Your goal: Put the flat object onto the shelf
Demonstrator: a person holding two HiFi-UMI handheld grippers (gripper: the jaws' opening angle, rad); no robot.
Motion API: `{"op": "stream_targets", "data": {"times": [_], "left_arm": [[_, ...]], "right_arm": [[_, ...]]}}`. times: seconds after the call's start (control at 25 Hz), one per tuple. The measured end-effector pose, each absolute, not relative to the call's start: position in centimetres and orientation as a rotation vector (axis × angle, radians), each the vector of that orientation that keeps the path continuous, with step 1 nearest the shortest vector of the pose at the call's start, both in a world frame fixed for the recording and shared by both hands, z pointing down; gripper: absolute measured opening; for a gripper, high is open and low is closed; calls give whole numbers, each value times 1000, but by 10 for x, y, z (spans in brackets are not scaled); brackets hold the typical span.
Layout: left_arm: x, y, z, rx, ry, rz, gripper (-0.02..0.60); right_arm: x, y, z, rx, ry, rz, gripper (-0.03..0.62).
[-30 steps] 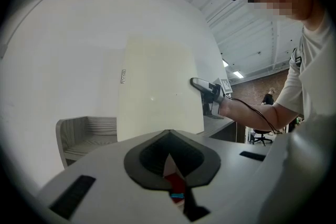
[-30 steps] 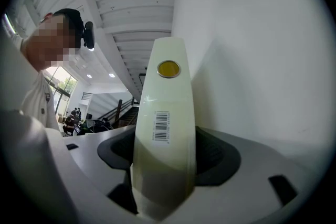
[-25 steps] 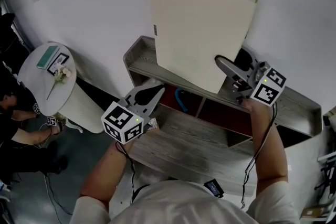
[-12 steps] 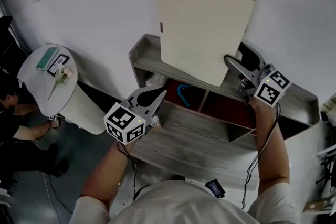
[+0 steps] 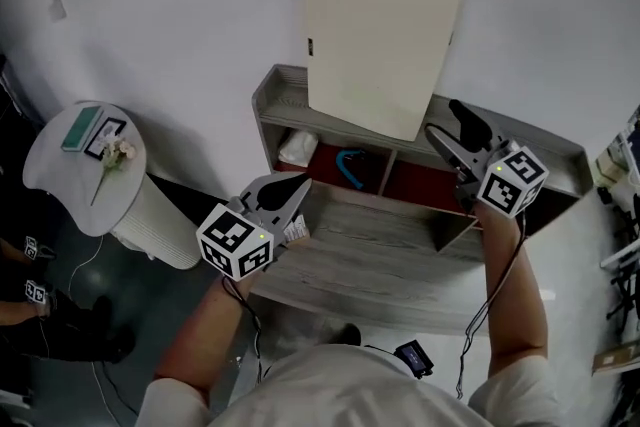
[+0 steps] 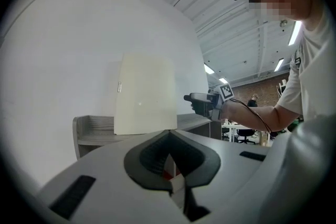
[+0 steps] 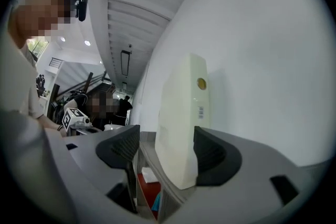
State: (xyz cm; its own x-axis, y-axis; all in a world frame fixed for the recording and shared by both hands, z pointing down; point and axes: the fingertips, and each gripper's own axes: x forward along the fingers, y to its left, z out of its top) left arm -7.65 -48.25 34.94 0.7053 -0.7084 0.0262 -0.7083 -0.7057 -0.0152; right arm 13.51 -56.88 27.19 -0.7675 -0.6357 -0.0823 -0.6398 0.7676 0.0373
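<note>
The flat object is a cream panel [image 5: 375,50] standing on edge on top of the grey wooden shelf [image 5: 520,160] and leaning against the white wall. My right gripper [image 5: 441,116] is open just right of the panel's lower right corner, apart from it. In the right gripper view the panel [image 7: 181,128] stands beyond the spread jaws of my right gripper [image 7: 165,136]. My left gripper [image 5: 300,183] hangs lower, in front of the shelf's left half, shut with nothing in it. The left gripper view shows the panel [image 6: 145,94] above the closed jaws of my left gripper [image 6: 169,134].
Below the top board are red-backed compartments with a blue object [image 5: 347,165] and a white cloth [image 5: 297,150]. A wider wooden board [image 5: 380,245] juts out beneath. A round white side table [image 5: 85,160] with a green book and a flower stands at the left.
The right gripper has let go of the panel's lower right corner and drawn back to the right. The panel now stands more upright against the wall. The left gripper barely moved.
</note>
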Motion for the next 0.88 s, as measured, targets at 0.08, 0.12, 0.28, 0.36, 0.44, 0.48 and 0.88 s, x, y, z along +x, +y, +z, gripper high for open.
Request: {"op": "stream_targets", "data": {"times": [0.08, 0.12, 0.28, 0.36, 0.44, 0.48, 0.88], "left_arm": [[-81, -469, 346, -2900, 1173, -42, 13], [-84, -462, 343, -2900, 1156, -38, 12], [-97, -429, 342, -2906, 1103, -33, 12], [-103, -412, 345, -2913, 1082, -38, 12], [-108, -394, 347, -2922, 1056, -42, 12], [-110, -385, 348, -2925, 1044, -43, 12], [-114, -307, 371, -2916, 958, -92, 12]], "right_arm": [[128, -549, 274, -1067, 2895, 108, 322], [124, -538, 274, -1079, 2893, 114, 322], [107, -492, 280, -1135, 2896, 155, 312], [97, -469, 285, -1153, 2898, 176, 286], [87, -443, 290, -1169, 2889, 181, 258], [82, -429, 292, -1174, 2881, 185, 239], [46, -300, 328, -1206, 2877, 250, 69]]}}
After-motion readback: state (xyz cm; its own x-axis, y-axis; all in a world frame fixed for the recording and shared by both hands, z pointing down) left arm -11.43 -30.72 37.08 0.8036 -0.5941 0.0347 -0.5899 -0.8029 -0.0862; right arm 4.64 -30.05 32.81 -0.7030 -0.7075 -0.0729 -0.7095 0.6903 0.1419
